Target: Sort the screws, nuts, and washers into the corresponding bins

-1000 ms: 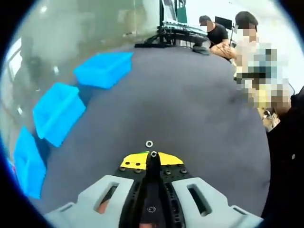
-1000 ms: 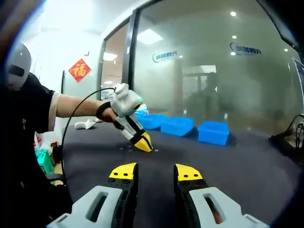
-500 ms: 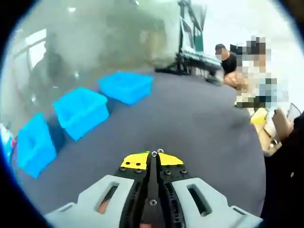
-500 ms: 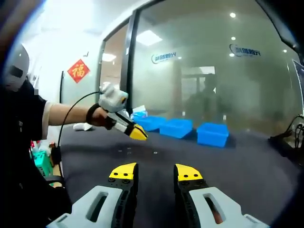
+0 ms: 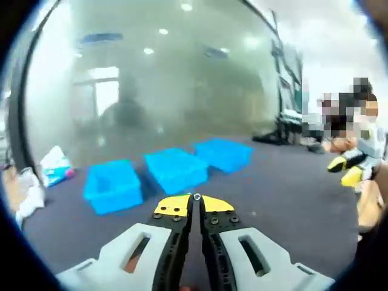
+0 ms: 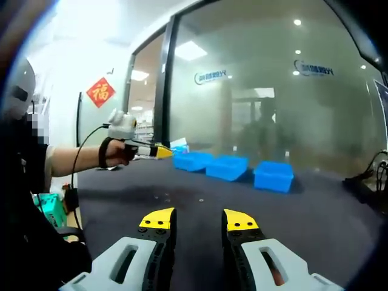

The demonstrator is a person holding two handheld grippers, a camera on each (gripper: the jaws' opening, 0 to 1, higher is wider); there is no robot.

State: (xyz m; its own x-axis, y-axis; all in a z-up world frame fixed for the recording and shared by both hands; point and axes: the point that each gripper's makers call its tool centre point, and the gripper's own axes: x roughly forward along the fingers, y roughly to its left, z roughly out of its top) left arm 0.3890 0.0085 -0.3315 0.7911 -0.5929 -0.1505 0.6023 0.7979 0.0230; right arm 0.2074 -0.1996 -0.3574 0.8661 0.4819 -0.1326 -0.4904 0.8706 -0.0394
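Note:
My left gripper (image 5: 196, 198) is shut on a small silver nut (image 5: 196, 196), which is pinched at the yellow tips. It hangs in the air, pointing at three blue bins (image 5: 113, 185) (image 5: 176, 168) (image 5: 224, 153) in a row on the dark table (image 5: 285, 200). In the right gripper view, a hand holds the left gripper (image 6: 162, 152) level, just left of the nearest blue bin (image 6: 193, 160). The other bins (image 6: 227, 167) (image 6: 274, 174) follow to the right. My right gripper (image 6: 197, 219) is open and holds nothing. A few tiny loose parts (image 6: 200, 199) lie on the table ahead of it.
A frosted glass wall (image 6: 260, 91) rises behind the bins. A white packet (image 5: 54, 170) lies at the table's left end. People sit at the right (image 5: 357, 121). Cables (image 6: 370, 176) run along the far right edge. A red ornament (image 6: 101, 91) hangs on the wall.
My left gripper has lifted off the table with the nut and swung up toward the bins, leaving one washer behind. The right gripper has not moved and stays open.

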